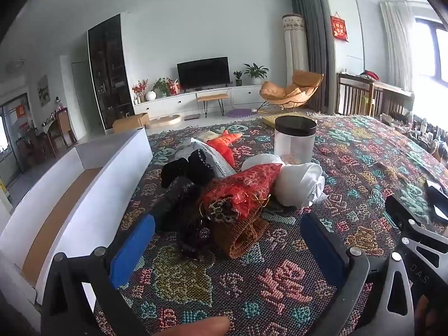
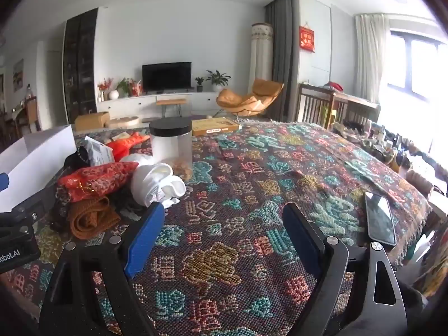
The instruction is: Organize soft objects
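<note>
- Counter [image 2: 252, 168], under a patterned cloth; white box [image 1: 84, 168] at its left edge, apparently empty, so sorting seems not yet begun.
- Soft objects [image 1: 240, 190] heaped beside the box; none moved.
- Left claw [image 1: 226, 240] and right claw [image 2: 224, 232]: both released, grasping nothing.
</note>
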Action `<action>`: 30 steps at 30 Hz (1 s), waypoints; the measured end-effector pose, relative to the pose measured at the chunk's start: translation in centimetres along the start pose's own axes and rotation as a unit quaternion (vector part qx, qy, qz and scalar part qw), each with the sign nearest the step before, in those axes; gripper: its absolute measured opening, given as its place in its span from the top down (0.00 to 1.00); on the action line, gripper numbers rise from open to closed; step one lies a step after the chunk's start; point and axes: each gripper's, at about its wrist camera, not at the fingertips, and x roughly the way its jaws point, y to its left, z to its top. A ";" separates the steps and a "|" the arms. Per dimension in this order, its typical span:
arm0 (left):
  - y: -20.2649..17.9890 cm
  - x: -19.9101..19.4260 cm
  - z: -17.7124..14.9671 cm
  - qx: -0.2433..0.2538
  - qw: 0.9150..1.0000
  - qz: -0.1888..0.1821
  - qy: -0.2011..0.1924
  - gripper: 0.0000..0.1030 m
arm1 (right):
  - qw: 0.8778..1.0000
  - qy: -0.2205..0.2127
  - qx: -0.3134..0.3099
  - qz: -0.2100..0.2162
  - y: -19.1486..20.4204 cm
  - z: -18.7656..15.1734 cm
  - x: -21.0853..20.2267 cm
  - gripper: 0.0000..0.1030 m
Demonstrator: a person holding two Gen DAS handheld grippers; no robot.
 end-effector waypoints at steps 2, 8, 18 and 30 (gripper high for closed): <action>0.2 -0.3 0.0 -0.012 1.000 -0.007 -0.001 0.00 | 1.000 0.003 -0.001 -0.002 0.0 0.0 -0.1 0.14; 0.2 0.2 -0.8 0.002 0.999 0.008 0.030 0.00 | 1.000 0.020 -0.008 -0.002 0.0 0.0 0.1 0.14; 0.4 1.1 -1.6 0.001 0.998 0.013 0.056 0.00 | 1.000 0.023 -0.012 0.001 0.4 -0.2 0.4 0.14; 0.0 1.1 -1.7 0.008 0.998 0.014 0.059 0.00 | 1.000 0.026 -0.015 0.002 0.5 -0.2 0.5 0.14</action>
